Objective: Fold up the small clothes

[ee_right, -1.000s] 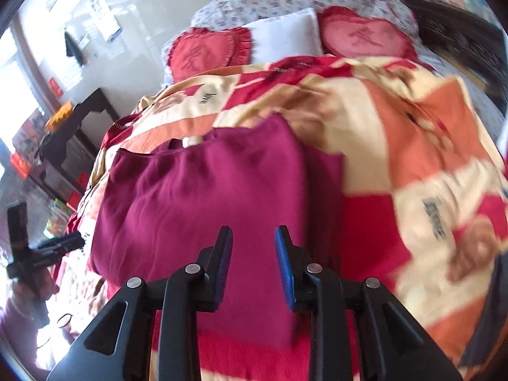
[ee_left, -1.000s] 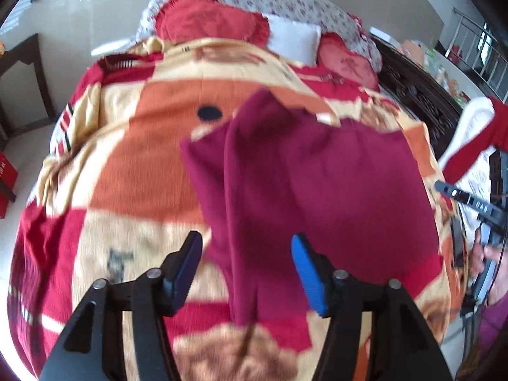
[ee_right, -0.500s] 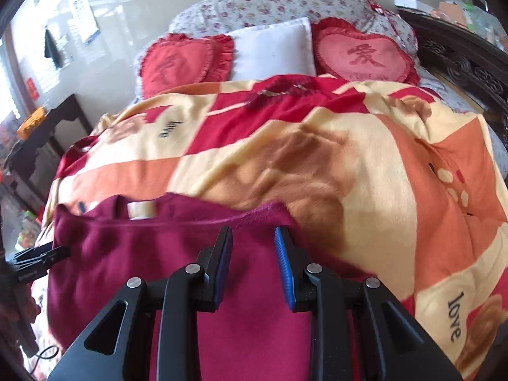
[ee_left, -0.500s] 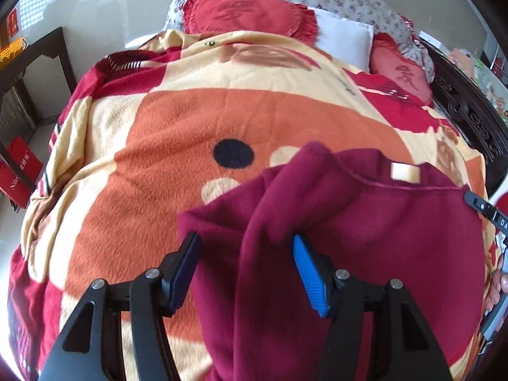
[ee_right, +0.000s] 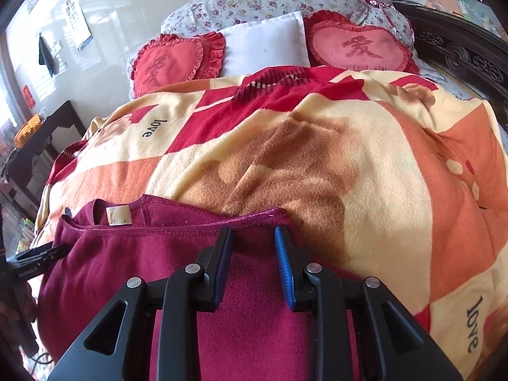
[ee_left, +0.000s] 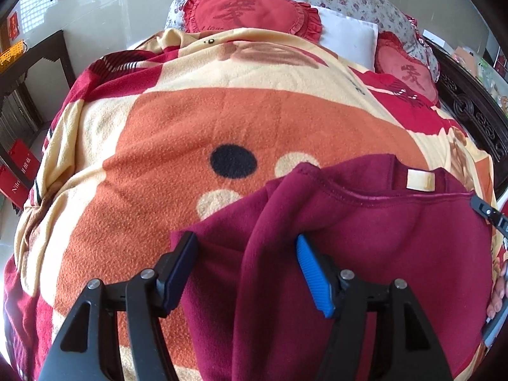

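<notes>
A maroon fleece top (ee_left: 381,247) lies on a patterned blanket, collar and cream label (ee_left: 420,181) facing away from me. My left gripper (ee_left: 246,255) is open, its fingers either side of a raised fold at the top's left shoulder. In the right wrist view the same top (ee_right: 133,260) lies low in frame. My right gripper (ee_right: 253,247) is partly open just behind the top's upper right hem, with fabric between its fingers but not pinched.
The orange, cream and red blanket (ee_left: 222,120) covers the bed. Heart cushions (ee_right: 358,47) and a white pillow (ee_right: 263,44) lie at the head. A dark carved bed frame (ee_left: 476,120) runs along the right. A dark side table (ee_right: 41,139) stands left.
Both grippers have moved forward and down over the top toward its collar edge. The view has closed in on the garment; the jaw gaps look unchanged.
</notes>
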Demonstrator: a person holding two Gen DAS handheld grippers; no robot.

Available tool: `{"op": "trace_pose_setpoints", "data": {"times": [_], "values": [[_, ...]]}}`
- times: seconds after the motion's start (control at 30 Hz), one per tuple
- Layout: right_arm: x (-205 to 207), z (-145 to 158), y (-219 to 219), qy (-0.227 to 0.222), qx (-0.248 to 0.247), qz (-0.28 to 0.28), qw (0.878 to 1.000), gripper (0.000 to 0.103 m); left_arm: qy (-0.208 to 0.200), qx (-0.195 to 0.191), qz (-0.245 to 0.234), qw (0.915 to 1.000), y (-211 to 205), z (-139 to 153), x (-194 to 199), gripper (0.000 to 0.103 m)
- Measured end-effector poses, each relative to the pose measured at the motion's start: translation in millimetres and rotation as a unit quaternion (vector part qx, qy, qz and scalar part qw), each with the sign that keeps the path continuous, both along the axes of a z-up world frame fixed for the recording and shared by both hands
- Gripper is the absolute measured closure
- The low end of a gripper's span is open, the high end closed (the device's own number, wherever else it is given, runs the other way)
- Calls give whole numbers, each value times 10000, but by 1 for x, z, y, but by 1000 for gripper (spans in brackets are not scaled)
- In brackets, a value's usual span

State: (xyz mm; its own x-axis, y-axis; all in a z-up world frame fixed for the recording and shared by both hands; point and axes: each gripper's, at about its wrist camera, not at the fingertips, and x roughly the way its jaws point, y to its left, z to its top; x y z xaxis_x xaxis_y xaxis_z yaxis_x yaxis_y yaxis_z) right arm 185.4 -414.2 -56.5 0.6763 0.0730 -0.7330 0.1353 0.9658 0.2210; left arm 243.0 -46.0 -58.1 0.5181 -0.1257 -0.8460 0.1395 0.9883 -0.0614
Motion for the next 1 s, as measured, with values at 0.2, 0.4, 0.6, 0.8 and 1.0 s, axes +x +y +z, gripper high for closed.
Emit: {"op": "trace_pose_setpoints", "data": {"times": [0.2,0.4,0.6,0.8,1.0], "values": [[-26,29,10,-280,394,67,9988,91,-13,-35,80,10000,8,11,-11,35],[-43,24,29,-65,503,278,9983,91,-32,-121,180,9998,21,22,-32,35],[-37,-8,32,498,471,235,9974,90,-86,-212,220,9995,31,30,-55,35],[-38,22,57,492,462,413,9969,88,-113,-327,251,9991,41,31,-74,35],[-22,43,142,581,462,1475,9863,79,143,-745,346,9965,65,23,-97,34]]}}
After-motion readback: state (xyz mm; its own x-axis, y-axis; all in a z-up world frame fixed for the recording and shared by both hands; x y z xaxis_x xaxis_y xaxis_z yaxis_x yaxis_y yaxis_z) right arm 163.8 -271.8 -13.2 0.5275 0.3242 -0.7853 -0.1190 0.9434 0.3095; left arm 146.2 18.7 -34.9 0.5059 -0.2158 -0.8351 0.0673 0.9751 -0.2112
